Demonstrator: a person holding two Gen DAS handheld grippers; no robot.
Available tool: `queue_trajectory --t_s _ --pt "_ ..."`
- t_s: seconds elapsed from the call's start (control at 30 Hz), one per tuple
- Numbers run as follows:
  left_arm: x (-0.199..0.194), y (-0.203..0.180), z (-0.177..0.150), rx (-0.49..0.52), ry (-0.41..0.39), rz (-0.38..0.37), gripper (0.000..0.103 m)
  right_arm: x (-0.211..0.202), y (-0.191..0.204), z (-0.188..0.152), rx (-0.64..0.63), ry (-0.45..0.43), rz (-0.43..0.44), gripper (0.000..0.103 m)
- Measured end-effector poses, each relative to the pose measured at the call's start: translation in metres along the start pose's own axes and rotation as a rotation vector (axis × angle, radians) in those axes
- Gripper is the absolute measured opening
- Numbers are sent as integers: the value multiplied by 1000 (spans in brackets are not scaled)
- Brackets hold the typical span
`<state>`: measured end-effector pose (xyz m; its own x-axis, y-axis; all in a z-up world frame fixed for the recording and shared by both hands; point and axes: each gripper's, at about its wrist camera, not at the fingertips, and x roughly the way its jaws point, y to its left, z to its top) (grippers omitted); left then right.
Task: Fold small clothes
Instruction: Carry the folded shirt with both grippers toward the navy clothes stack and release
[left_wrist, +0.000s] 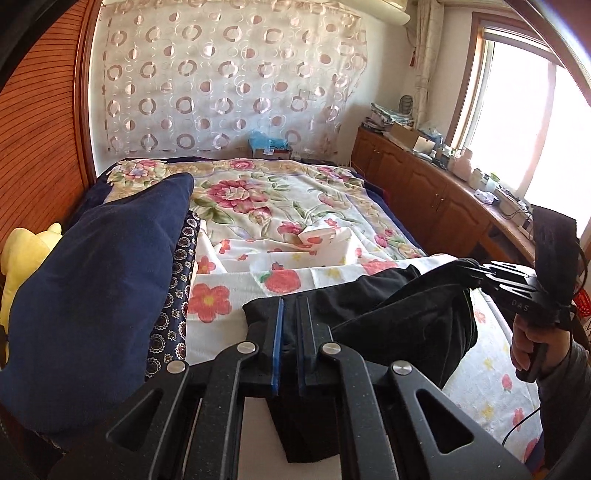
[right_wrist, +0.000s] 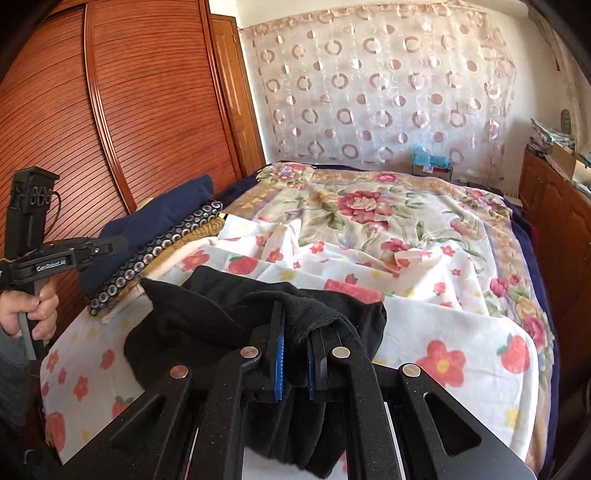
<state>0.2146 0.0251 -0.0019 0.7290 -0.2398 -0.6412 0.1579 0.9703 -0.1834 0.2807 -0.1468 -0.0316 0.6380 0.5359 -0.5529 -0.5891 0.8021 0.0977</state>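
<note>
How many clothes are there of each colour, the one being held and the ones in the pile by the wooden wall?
Black garment, held by the left gripper and right gripper: 1
Navy blue, top of the pile: 1
Dark with ring pattern: 1
Mustard yellow: 1
Pale cream, bottom: 1
Total: 5, as far as the pile shows.

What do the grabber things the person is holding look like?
Each gripper is matte black with silver round rivets and blue pads on its fingers. The left gripper says "GenRobot.AI" in white; the right gripper trails a black cable. The person wears grey sleeves.
</note>
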Motion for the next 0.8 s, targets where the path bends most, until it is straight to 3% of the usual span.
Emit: queue_trajectory --t_s 0.1,0.17,0.23,0.43,0.6,0.8 --pt "10 1 -4 -15 42 -14 12 18 -8 7 6 31 -1 9" --pt "16 2 -8 -24 73 -36 30 21 -14 7 13 53 -1 9" --pt "24 0 -12 -4 98 -42 37 29 -18 6 10 69 -7 9" --pt "57 -2 -16 19 182 -19 38 21 -17 12 10 36 3 9" --pt "74 2 -10 11 188 -15 38 21 -13 20 -32 -27 -17 9" --pt "96 9 -9 -17 207 -53 35 43 -21 17 -38 33 -15 9"
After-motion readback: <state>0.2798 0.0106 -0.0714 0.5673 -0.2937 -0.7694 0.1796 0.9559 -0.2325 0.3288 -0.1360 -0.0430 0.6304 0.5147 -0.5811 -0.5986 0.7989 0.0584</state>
